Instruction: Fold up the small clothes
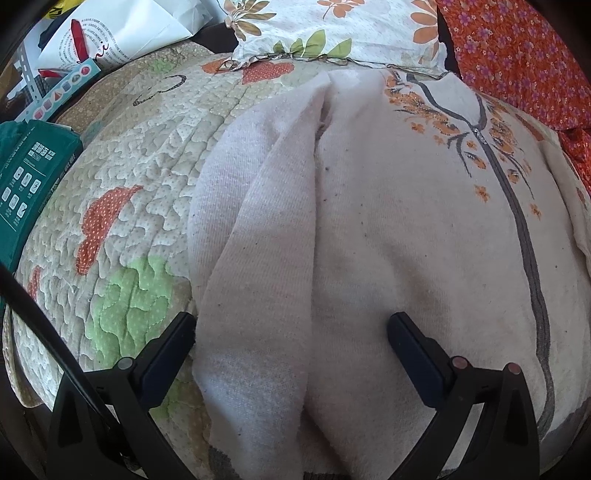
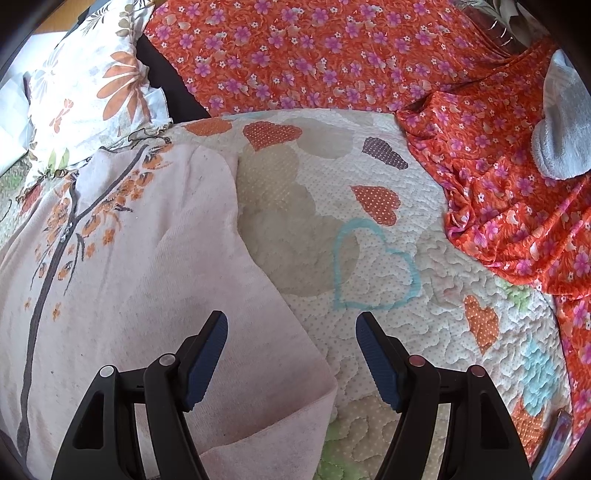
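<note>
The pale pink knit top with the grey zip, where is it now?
The pale pink knit top lies flat on the heart-patterned quilt, below the floral pillow.

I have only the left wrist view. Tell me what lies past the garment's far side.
Observer: Bare heart-print quilt, then a crumpled orange floral cloth.
Operator: Report the right gripper.
Observer: The right gripper is open above the pink garment, straddling its edge, gripping nothing.
Operator: Name anything else out there.
Observer: A grey fuzzy item lies on the orange cloth; I cannot tell what it is.
</note>
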The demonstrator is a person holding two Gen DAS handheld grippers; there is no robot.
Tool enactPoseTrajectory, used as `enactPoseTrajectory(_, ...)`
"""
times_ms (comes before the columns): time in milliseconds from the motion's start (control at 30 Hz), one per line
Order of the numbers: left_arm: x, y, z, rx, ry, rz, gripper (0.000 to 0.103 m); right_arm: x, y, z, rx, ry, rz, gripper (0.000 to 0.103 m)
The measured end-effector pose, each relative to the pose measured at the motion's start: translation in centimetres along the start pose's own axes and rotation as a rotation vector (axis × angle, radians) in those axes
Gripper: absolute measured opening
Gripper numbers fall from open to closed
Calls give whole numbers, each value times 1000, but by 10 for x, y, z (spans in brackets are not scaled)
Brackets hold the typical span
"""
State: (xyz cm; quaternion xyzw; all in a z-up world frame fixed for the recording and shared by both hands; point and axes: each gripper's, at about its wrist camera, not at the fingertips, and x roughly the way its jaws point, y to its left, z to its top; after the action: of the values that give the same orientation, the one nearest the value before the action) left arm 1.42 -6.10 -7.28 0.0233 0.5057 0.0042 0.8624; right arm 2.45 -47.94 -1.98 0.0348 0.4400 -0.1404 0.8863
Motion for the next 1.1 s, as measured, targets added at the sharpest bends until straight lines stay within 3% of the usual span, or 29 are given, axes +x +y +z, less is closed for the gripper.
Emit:
enactPoseTrajectory(100,-4,-1,2,12,-2,-10,102,0,0,-1,-5,-1,7,76)
enactPoseTrajectory(267,-31,3,6,-9,-126,-35,101,-13,-7,-3,19,-39,66,76)
enactPoseTrajectory(333,-38,6,6,-25,-151,-44,101,-23,-8,-3,29,-44,115,76)
enactPoseTrajectory(467,-37,15,8,-61,-125,-80,101,-53,-1,-17,73,-14,332,76)
enactPoseTrajectory(533,-37,22,9,-97,-114,-113,101,-65,11,-32,51,10,369,76)
enactPoseTrajectory(667,-41,34,3,-156,-108,-161,101,-81,35,-64,-4,23,351,76)
enactPoseTrajectory(800,-45,40,0,-170,-114,-167,101,-84,60,-93,-83,34,248,76)
enactPoseTrajectory(833,-46,41,0,-171,-115,-167,101,-81,65,-97,-110,33,191,74)
enactPoseTrajectory(933,-49,44,-2,-177,-122,-166,101,-73,62,-97,-134,27,105,12)
enactPoseTrajectory(1033,-53,49,-4,-187,-134,-165,101,-80,33,-85,-25,9,152,12)
enactPoseTrajectory(1100,-54,52,-4,-199,-140,-166,101,-96,4,-74,31,-45,114,11)
